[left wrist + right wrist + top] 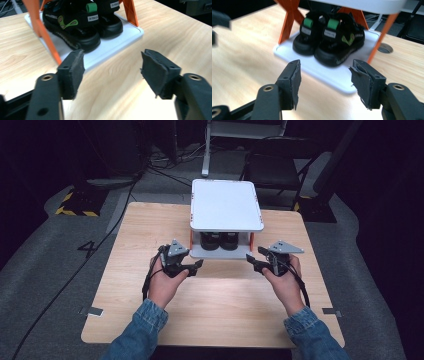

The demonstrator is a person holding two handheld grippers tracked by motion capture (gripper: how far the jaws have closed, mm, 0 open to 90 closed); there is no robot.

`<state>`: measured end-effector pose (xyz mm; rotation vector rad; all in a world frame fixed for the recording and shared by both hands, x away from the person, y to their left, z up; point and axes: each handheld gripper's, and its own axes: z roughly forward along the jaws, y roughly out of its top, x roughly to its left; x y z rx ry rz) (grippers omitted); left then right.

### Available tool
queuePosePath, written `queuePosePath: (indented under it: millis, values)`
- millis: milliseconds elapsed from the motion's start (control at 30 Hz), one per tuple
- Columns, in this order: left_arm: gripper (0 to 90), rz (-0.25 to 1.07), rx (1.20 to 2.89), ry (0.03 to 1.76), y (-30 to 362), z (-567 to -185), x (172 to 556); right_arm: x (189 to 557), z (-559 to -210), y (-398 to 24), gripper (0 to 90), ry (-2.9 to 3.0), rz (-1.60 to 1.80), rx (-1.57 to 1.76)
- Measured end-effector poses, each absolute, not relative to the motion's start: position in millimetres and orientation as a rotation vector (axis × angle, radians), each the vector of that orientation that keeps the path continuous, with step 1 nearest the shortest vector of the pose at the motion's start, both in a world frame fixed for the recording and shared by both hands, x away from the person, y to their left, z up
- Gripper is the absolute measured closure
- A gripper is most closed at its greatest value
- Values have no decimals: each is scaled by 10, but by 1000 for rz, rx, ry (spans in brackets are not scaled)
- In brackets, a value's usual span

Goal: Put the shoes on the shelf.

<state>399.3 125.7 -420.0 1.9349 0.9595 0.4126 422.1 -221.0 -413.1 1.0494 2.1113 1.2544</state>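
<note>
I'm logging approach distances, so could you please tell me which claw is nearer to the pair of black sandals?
Left. The left claw sits just off the sandals' front-left; the right claw is farther to their right.

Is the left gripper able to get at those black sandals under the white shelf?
Probably yes: the left gripper is open, the sandals sit at the shelf's open front, and bare table lies between.

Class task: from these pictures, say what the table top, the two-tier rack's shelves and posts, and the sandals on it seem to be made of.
Table top: wood or wood-look laminate, matte, with pale grain lines.
Rack shelves: probably white plastic, smooth, with rounded moulded edges.
Rack posts: likely orange plastic, flat and uniform in colour.
Sandals: black rubbery soles, seemingly fabric straps with green tabs.
</note>
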Motion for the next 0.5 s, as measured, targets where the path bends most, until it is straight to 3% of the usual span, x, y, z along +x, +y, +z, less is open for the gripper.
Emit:
queuePosePath:
  millis: [367, 500]
  values:
    - [162, 478, 1977, 960, 1799, -4039, 3616, 3873, -3987, -2764, 317, 2116, 1245, 1094]
    - [163, 500, 2028, 1021, 2047, -4113, 3595, 3836, -4055, -2961, 318, 2152, 1211, 1167]
